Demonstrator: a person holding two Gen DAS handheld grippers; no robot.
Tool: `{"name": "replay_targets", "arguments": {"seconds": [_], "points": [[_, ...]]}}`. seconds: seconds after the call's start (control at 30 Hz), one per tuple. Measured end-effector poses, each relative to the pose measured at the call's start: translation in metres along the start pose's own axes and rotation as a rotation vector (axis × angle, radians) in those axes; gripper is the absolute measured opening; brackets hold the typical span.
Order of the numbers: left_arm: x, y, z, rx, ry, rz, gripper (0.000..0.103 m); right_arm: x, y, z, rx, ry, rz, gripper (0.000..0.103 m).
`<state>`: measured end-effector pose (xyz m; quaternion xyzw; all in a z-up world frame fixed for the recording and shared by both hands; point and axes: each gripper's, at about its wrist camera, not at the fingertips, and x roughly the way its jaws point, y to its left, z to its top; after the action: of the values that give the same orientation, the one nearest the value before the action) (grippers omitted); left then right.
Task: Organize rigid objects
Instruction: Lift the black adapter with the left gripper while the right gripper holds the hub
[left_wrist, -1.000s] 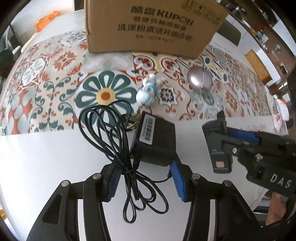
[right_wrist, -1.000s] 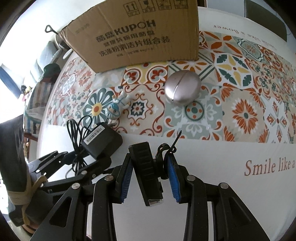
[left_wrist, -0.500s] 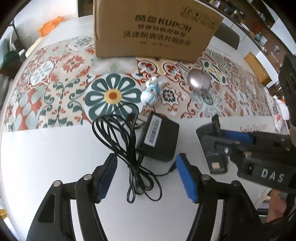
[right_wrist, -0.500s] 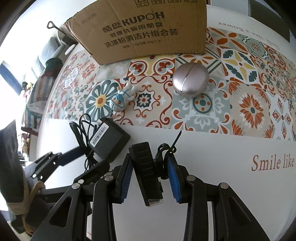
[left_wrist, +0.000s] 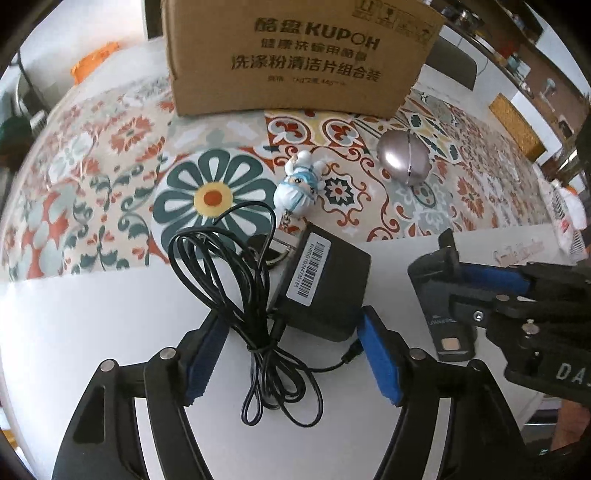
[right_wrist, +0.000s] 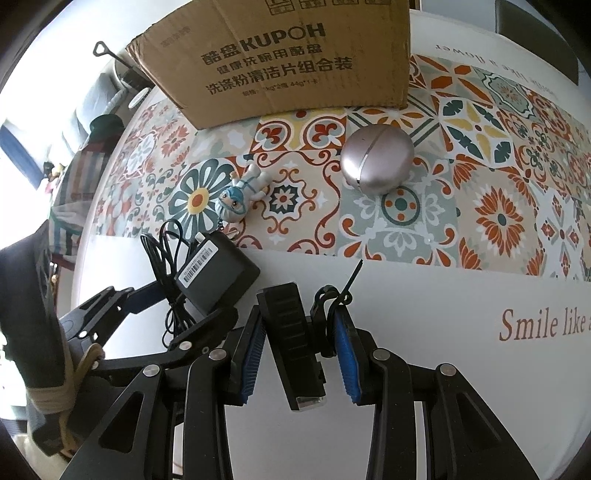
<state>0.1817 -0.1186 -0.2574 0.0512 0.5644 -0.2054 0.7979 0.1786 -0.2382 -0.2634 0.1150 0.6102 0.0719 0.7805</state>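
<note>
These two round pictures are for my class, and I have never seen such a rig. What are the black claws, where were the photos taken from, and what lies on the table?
Each claw is a hand-held gripper with a camera looking along its fingers. One view is from the left gripper, open around a power adapter and its cable. The other is from the right gripper, holding a black clip. On the tablecloth lie a small figurine, a metal egg-shaped case and a cardboard box.

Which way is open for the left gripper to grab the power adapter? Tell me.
Probably yes, straight ahead: the left gripper is open with the power adapter partly between its fingers; only its cable lies there too.
</note>
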Motion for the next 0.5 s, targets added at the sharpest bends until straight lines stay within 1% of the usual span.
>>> {"name": "replay_targets", "arguments": {"seconds": [0.03, 0.1, 0.17, 0.23, 0.33, 0.43, 0.5], "points": [[0.001, -0.002, 0.0, 0.012, -0.007, 0.01, 0.07, 0.0, -0.001, 0.0, 0.002, 0.0, 0.0, 0.037], [0.001, -0.005, -0.002, 0.041, -0.035, 0.025, 0.065, 0.0, -0.003, -0.001, 0.006, -0.002, -0.001, 0.037], [-0.001, -0.006, -0.004, 0.051, -0.05, 0.016, 0.056, 0.0, -0.004, -0.001, 0.009, -0.003, -0.001, 0.037], [-0.004, -0.006, -0.005, 0.047, -0.062, 0.012, 0.053, 0.0, -0.005, -0.003, 0.009, -0.001, 0.0, 0.037], [-0.013, -0.008, -0.008, 0.054, -0.089, 0.028, 0.05, 0.0, -0.005, -0.005, 0.008, 0.001, 0.002, 0.037], [-0.027, -0.011, -0.009, 0.067, -0.116, 0.02, 0.047, 0.001, -0.005, -0.006, 0.008, 0.005, 0.009, 0.037], [-0.032, -0.015, -0.009, 0.078, -0.119, 0.015, 0.044, 0.001, -0.004, -0.006, 0.008, 0.004, 0.013, 0.037]]}}
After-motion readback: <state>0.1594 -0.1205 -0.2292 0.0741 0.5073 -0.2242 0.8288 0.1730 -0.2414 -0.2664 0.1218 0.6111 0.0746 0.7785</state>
